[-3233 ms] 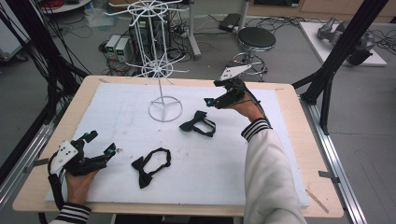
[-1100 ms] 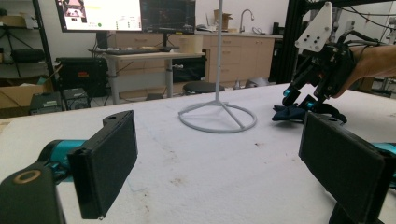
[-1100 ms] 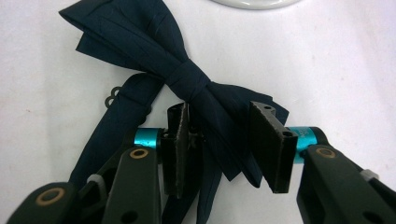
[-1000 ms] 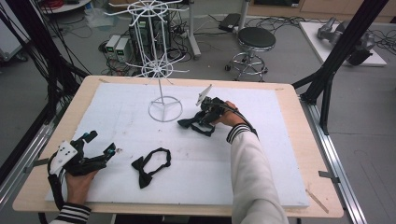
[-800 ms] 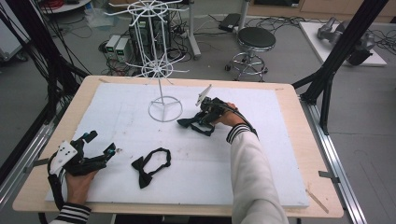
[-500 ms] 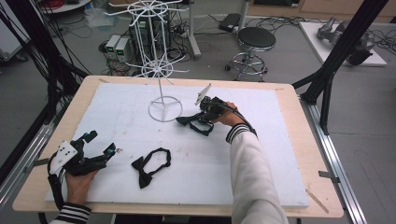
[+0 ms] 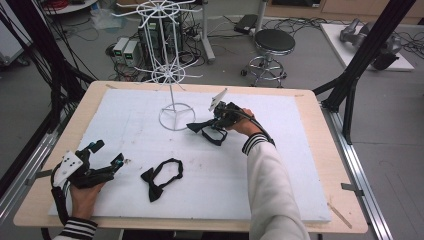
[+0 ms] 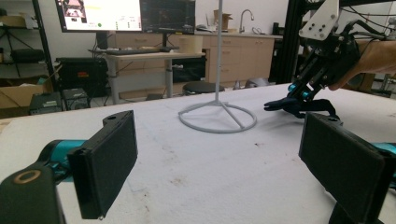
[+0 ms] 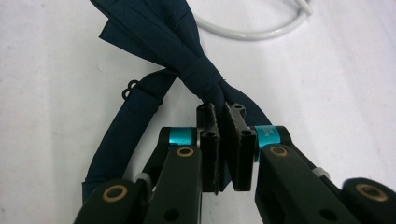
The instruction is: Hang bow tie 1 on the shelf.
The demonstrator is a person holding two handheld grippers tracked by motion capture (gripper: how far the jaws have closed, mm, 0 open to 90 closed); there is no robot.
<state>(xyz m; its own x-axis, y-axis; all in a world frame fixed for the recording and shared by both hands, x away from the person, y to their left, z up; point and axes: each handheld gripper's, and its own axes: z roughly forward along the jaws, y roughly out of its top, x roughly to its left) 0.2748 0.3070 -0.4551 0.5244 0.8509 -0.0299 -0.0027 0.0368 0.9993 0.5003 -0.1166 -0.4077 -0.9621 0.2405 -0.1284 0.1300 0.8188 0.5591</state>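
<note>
Right gripper (image 9: 219,140): jaws rise from bottom centre of frame, just closed, pads pinching dark navy bow tie (image 9: 154,42) right below its knot. Wings fan toward upper left; strap loops down left edge. White wire ring (image 9: 261,30) at upper right, on white surface (image 9: 56,93).

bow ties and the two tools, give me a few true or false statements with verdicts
1. The right tool is shut on the dark blue bow tie. True; its jaws have just been closing and now pinch the fabric beside the knot.
2. The left tool holds the second bow tie. False; its jaws stand open with nothing between them, and that tie lies apart on the white board.
3. The gripped bow tie hangs on the white wire stand. False; it is down at the board, beside the stand's ring base.
4. The wire stand's arms are bare. True.
</note>
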